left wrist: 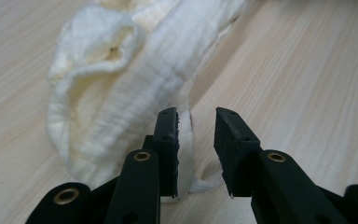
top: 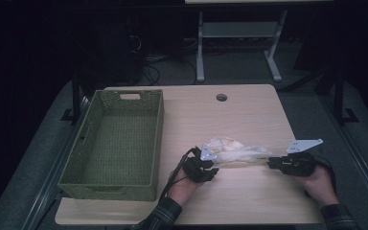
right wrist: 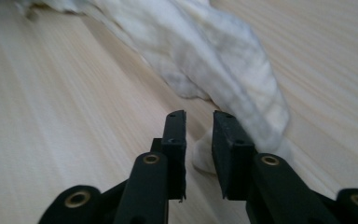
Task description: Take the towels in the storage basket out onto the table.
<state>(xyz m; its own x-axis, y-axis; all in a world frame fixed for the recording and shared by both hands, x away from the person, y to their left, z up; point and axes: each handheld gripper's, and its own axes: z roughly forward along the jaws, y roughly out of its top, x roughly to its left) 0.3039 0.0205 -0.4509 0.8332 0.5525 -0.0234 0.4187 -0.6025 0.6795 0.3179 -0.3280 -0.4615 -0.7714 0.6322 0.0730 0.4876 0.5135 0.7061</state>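
- Cloth (top: 232, 152), white and crumpled, lies stretched across the near middle of the wooden table (top: 249, 110), between both grippers.
- Green woven basket (top: 117, 143) sits well to its left; nothing stands between them.
- Up close, the cloth's ribbed weave and a rolled fold show in the left gripper view (left wrist: 121, 88).
- Left gripper (left wrist: 196, 140): jaws parted, a cloth edge lying between them, not pinched.
- Right gripper (right wrist: 199, 140): jaws slightly apart, the cloth's tip just beyond them (right wrist: 242, 93).
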